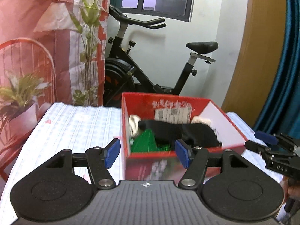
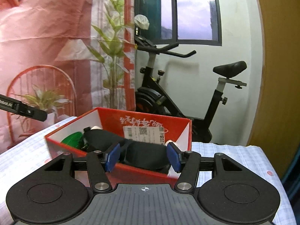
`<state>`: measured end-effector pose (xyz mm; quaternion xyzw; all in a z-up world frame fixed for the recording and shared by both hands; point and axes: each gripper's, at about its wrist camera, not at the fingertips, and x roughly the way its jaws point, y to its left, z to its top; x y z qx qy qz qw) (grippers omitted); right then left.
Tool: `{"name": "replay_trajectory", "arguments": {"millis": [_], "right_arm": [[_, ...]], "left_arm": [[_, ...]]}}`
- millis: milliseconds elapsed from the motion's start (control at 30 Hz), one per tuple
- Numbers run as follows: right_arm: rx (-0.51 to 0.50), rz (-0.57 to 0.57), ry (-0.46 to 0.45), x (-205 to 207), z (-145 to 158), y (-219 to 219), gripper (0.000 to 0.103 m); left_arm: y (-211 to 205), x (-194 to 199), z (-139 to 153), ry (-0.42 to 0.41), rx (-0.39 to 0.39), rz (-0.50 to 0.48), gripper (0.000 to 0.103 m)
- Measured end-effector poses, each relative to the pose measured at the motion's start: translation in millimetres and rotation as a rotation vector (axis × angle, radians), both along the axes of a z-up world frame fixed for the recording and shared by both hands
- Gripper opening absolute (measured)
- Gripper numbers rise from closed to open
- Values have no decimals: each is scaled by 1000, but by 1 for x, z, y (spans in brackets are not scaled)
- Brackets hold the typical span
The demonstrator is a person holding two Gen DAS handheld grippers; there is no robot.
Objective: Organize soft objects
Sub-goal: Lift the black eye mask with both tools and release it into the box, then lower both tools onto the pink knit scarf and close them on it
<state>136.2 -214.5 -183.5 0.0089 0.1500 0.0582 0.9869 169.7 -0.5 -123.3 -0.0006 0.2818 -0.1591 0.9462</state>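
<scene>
A red cardboard box [image 1: 215, 151] stands on the checked tablecloth and also shows in the right wrist view [image 2: 146, 170]. Inside lie black socks [image 1: 180, 131] with white cuffs [image 1: 134, 123] and a green soft item [image 1: 145, 140]; the right wrist view shows the same black socks [image 2: 146, 153] and green item [image 2: 72, 139]. My left gripper [image 1: 148, 153] is open and empty just in front of the box's near wall. My right gripper [image 2: 143, 156] is open and empty above the box's near edge; it also shows in the left wrist view [image 1: 271, 144], right of the box.
The table with the white checked cloth [image 1: 71, 129] stretches left of the box. A black exercise bike [image 1: 150, 71] stands behind the table. A pink printed backdrop [image 1: 37, 46] hangs at the left, a wooden panel [image 1: 262, 56] and blue curtain at the right.
</scene>
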Motion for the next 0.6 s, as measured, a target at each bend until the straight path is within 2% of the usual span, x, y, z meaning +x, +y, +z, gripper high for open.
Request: {"name": "replay_trajectory", "arguments": {"millis": [133, 333, 467, 600], "right_arm": [[-17, 20, 15, -22, -13, 0, 52], [-8, -4, 118, -24, -52, 1, 52], [-13, -40, 162, -19, -78, 5, 52], [8, -59, 223, -16, -101, 10, 52]], "left_arm": [[13, -20, -28, 70, -11, 27, 68], [19, -29, -83, 199, -39, 113, 68], [17, -34, -107, 238, -65, 165, 68], [11, -40, -117, 234, -48, 189, 68]]}}
